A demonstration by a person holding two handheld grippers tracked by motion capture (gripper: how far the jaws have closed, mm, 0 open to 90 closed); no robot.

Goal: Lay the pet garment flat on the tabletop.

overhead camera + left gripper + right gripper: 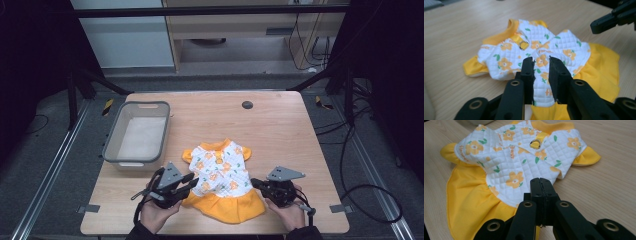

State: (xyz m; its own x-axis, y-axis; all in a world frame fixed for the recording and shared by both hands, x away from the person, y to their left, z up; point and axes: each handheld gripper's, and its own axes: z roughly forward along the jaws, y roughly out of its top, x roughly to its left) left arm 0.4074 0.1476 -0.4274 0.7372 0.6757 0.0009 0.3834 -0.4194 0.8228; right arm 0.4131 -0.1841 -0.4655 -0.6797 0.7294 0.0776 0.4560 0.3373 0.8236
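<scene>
Pale wooden worktop [280,125], small floral dress [220,175] lying low centre. Left tool [541,61] straddles the hem, slightly spread; right tool [540,182] pressed together, seemingly empty. A one-sided grab could drag and bunch the fabric.

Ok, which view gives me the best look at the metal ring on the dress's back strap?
The right gripper view: the metal ring is sharp and unobstructed on the yellow strap of the dress. The left gripper view shows the ring smaller, beyond its fingers. The high view shows it too small to tell.
</scene>
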